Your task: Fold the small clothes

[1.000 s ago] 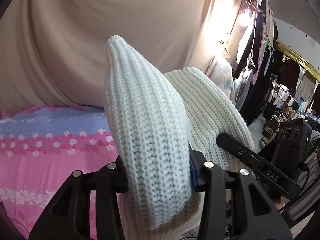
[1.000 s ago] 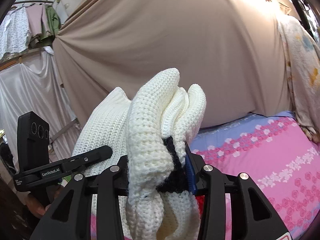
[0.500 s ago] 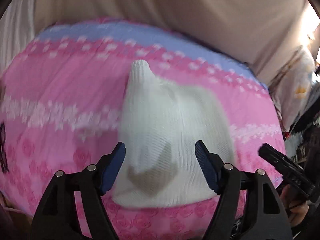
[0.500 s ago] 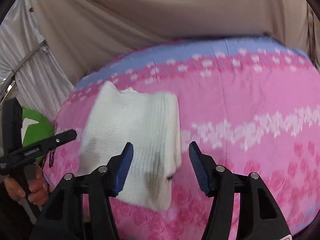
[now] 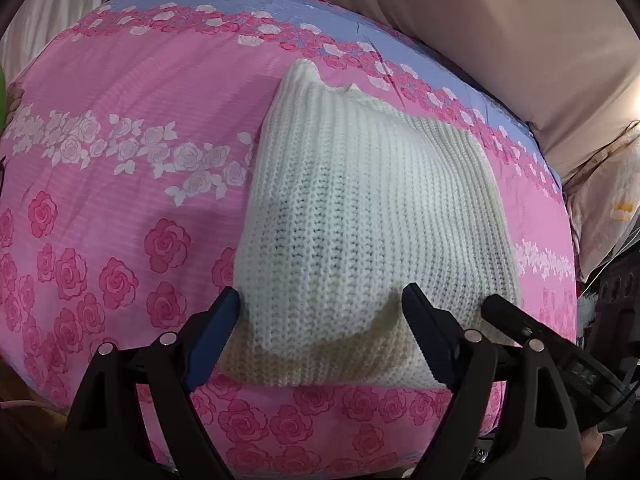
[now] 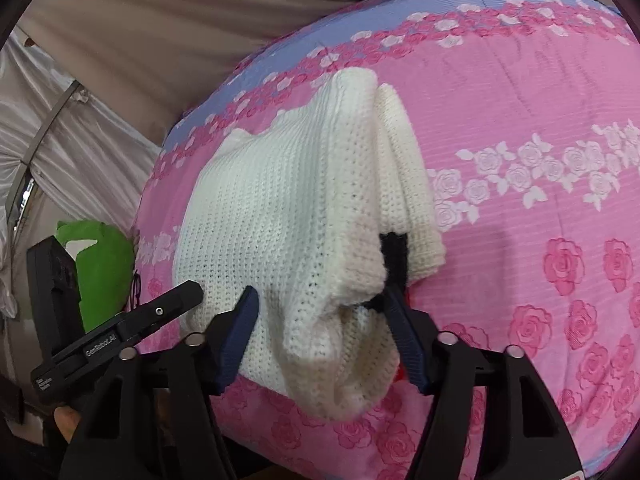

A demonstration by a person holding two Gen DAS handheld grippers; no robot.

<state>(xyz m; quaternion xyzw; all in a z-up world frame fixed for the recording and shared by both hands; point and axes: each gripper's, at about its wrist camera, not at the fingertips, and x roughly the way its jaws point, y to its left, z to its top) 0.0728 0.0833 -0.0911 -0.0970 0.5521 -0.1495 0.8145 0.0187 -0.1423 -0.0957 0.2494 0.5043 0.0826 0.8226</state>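
Covering most of both frames, the pink rose-print bed (image 5: 120,184) carries the white knit garment (image 5: 360,208), which lies flat on it with its long axis running from the bottom edge up toward the blue band at the upper middle. In the left wrist view the knit sits straight ahead of the left tongs (image 5: 320,304), its near hem between the pads; those jaws are opening, spread wide, and neither pad presses the fabric, so that side is released. In the right wrist view the garment (image 6: 288,216) spreads up and to the left from the right tongs (image 6: 320,312), whose jaws are closing with a bunched near corner hanging between them; the pads do not yet seem to pinch it. Judging by this, the right hand sits closer to a usable edge. Only the right view shows the doubled layers and a black trim strip (image 6: 394,256) at the garment's right edge, plus a green bag (image 6: 102,264) at left; the left view alone shows the pointed far corner (image 5: 300,70).
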